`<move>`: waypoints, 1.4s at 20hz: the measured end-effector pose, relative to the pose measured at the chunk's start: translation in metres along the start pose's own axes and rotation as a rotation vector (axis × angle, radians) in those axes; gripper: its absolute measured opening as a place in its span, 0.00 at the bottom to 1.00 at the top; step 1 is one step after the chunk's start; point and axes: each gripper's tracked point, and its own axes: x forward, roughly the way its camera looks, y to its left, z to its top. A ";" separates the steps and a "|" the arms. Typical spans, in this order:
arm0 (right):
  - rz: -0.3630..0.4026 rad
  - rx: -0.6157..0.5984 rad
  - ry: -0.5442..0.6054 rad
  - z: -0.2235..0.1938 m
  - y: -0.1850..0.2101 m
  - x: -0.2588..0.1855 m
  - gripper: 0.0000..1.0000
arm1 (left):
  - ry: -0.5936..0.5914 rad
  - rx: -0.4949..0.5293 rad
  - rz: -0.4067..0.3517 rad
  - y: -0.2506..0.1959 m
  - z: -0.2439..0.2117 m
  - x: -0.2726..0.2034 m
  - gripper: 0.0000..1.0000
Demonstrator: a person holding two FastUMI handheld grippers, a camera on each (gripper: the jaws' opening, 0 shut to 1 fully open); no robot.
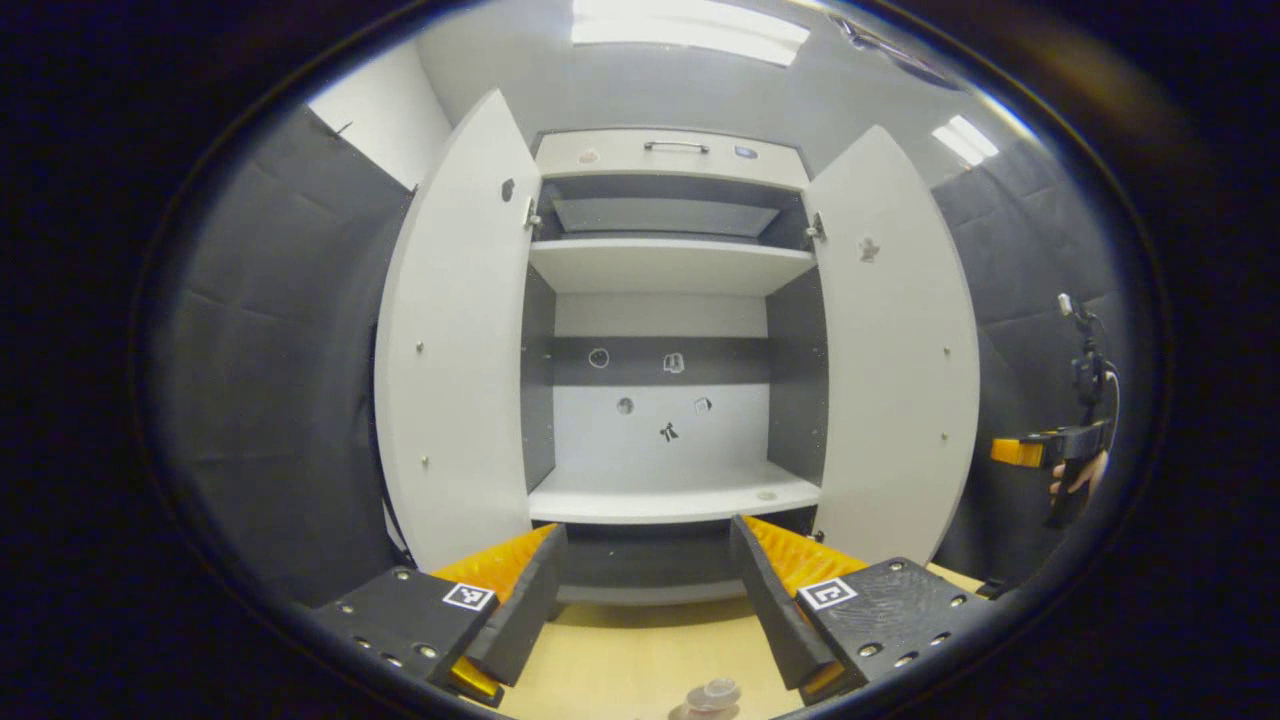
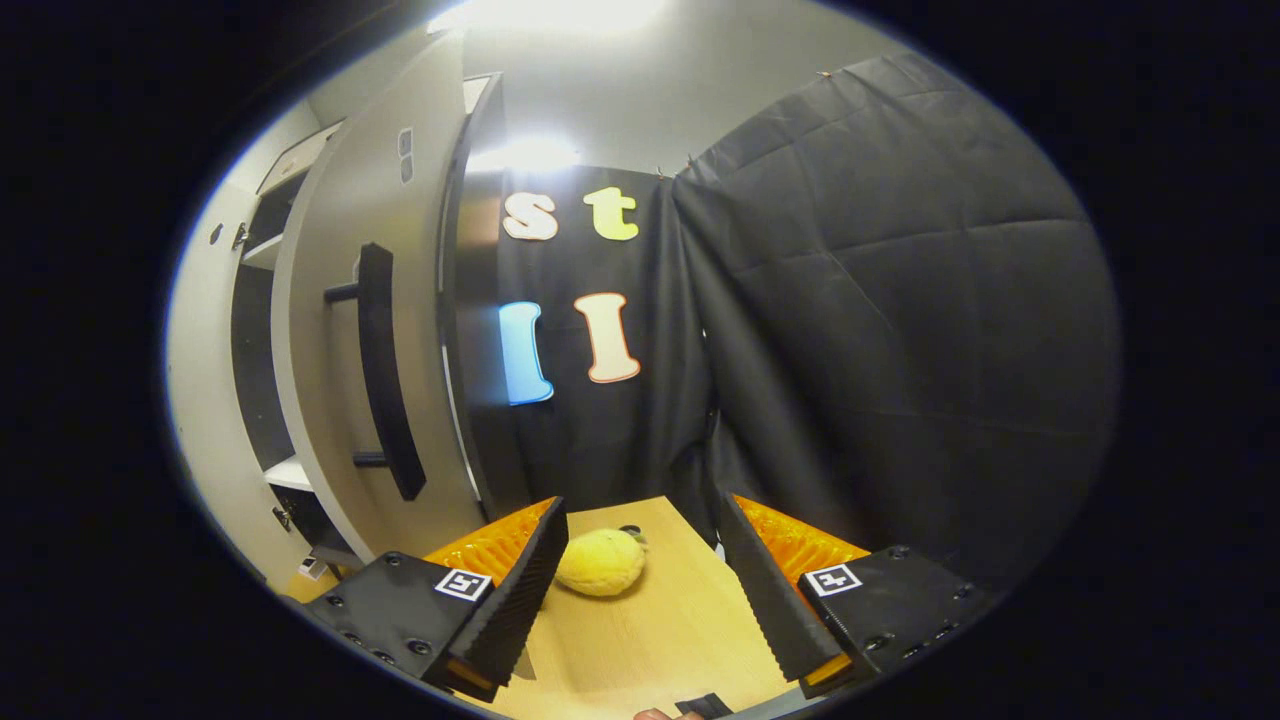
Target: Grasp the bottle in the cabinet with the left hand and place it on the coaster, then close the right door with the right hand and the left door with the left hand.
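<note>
1. Before the open cabinet (image 1: 665,330), the left gripper (image 1: 648,600) hangs with fingers apart, holding nothing.
2. At the desk (image 1: 620,660) edge sits what may be the bottle (image 1: 712,695) top.
3. Beside the right door (image 2: 370,330), the right gripper (image 2: 640,590) gapes empty near a yellow plush toy (image 2: 600,562).

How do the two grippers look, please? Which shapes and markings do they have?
Left gripper and right gripper look alike: two wedge-shaped fingers with ribbed inner faces on blocky black bodies with screw holes. Each finger base carries a small square black-and-white marker tag.
</note>
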 end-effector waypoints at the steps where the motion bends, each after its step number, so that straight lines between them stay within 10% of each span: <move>1: 0.020 -0.015 -0.012 0.007 0.001 0.002 0.98 | -0.010 0.002 0.021 0.003 0.007 0.006 0.99; 8: 0.171 -0.020 -0.030 0.032 0.010 0.014 0.98 | -0.010 -0.109 0.143 0.008 0.031 0.028 0.99; 18: 0.326 0.013 -0.033 0.075 0.044 0.031 0.98 | 0.014 0.005 0.214 0.016 0.029 0.010 0.94; 28: 0.287 0.005 0.005 0.080 0.072 0.019 0.96 | 0.052 -0.041 0.131 0.038 -0.011 0.018 0.94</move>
